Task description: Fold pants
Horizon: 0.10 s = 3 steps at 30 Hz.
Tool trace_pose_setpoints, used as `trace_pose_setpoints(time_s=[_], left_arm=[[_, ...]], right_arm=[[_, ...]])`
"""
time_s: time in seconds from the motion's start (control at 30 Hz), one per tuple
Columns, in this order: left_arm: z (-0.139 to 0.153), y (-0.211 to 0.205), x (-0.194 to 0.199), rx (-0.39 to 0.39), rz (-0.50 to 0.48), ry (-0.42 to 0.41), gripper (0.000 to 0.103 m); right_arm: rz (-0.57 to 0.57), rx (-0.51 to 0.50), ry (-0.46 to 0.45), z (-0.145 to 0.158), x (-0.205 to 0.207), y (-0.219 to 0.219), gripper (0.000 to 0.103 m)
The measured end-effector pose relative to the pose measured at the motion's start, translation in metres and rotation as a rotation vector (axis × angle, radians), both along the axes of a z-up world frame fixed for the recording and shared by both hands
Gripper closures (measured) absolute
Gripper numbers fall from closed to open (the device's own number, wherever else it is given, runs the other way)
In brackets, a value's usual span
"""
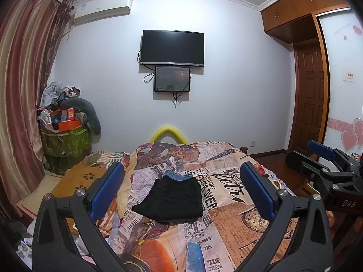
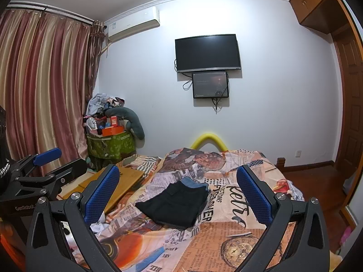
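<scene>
Two grippers hang above the near end of the bed, and both of ours are spread wide with nothing between the blue pads: the left gripper (image 1: 182, 191) frames the scene in its own view, and the right gripper (image 2: 178, 191) does the same in its view. The black pants (image 1: 170, 200) lie ahead of both, in the lower middle of each frame, already gathered into a compact, roughly square bundle on the newspaper-print bedspread (image 1: 226, 215). A strip of blue cloth (image 1: 178, 174) peeks out from under their far edge; we cannot tell whether it is a second garment or part of a stack. In the left view the bundle sits almost centred between our fingers, slightly left of the midline, with its longer side running from lower left to upper right. In the right view the pants (image 2: 174, 204) also lie close to the midline, just left of it and lower, so neither hand is clearly nearer; we judge the left is a touch better lined up. Neither gripper touches the cloth, and both sit well back from it. To our eye the folding looks largely done. If another fold or a smoothing pass is wanted, we would need to reach forward and down, coming in at the near edge of the bundle.
</scene>
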<state>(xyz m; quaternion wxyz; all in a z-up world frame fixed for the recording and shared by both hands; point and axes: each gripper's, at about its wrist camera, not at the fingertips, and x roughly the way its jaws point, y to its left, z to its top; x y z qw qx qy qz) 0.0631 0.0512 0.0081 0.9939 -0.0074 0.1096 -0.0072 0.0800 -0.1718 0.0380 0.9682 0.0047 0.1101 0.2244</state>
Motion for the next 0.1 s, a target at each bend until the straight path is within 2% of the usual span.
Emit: trace_pose_setpoints(time_s=[0.1], left_arm=[[-0.0001, 0.0000, -0.0001, 0.000, 0.000, 0.000, 0.000]], right_arm=[[0.001, 0.000, 0.001, 0.0004, -0.0010, 0.0010, 0.000]])
